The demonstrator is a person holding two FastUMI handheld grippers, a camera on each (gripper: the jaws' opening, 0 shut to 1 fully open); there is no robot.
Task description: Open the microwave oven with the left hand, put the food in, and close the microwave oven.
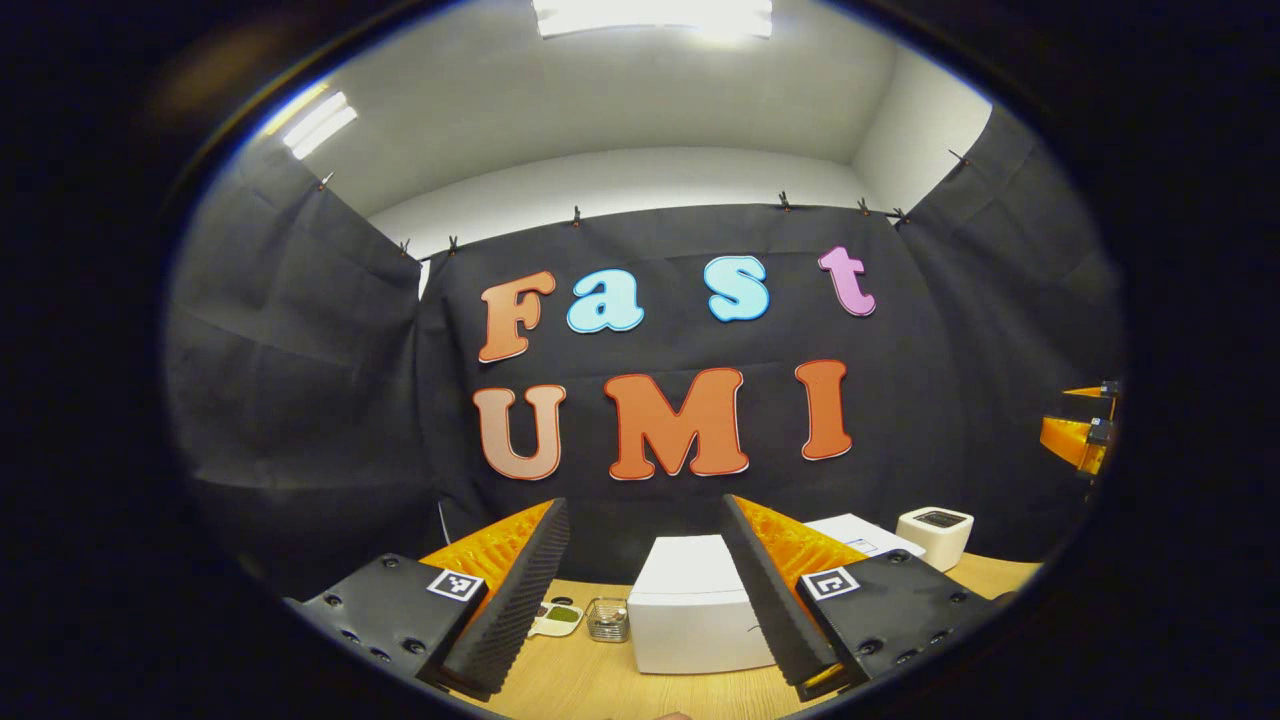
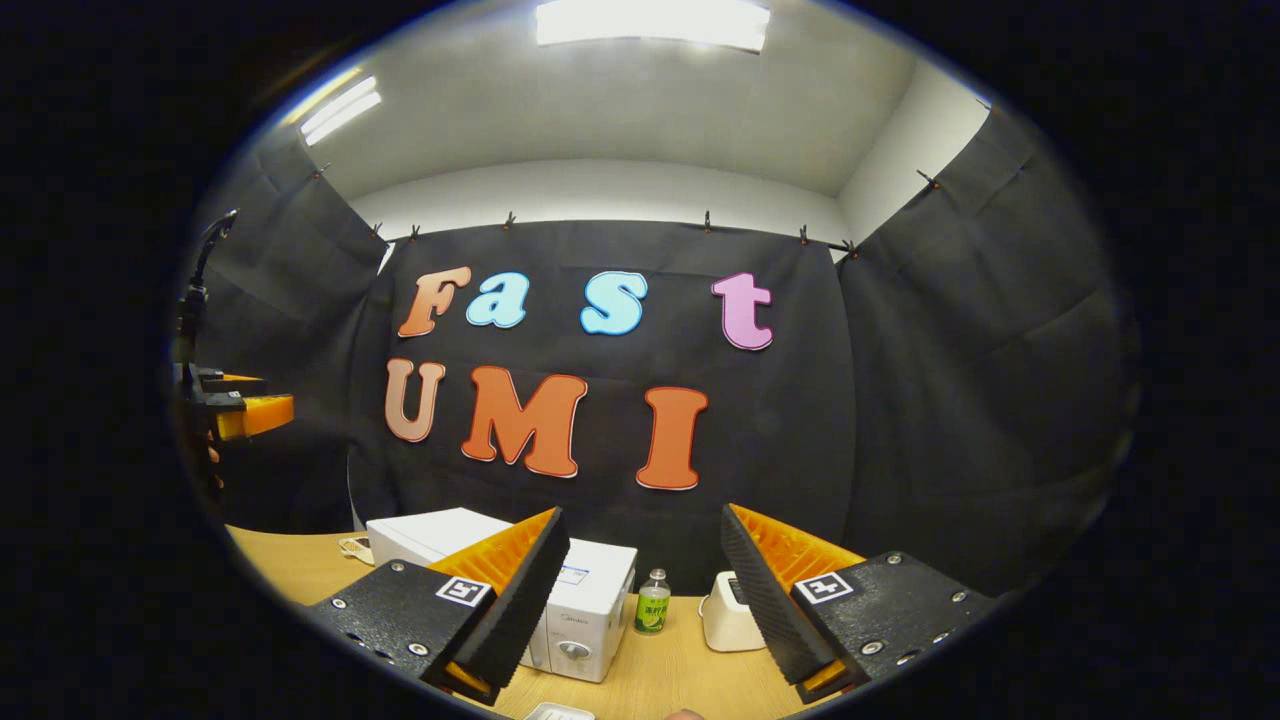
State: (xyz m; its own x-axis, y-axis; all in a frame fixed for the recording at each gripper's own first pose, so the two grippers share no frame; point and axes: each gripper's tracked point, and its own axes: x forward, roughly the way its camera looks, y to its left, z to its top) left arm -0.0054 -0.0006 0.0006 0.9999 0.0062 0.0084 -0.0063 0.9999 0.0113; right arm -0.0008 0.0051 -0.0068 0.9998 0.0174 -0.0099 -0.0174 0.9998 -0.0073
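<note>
The white microwave (image 2: 580,600) sits on the wooden worktop (image 2: 680,680) with its door closed. Just beside it stands a small bottle (image 2: 652,603). The left claw (image 1: 645,590) and the right claw (image 2: 645,600) both hang above the microwave, spread wide, holding nothing.

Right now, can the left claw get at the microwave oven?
Probably yes. The left claw is open and held above the table, aimed at the white microwave oven, which stands shut. Nothing lies between them.
</note>
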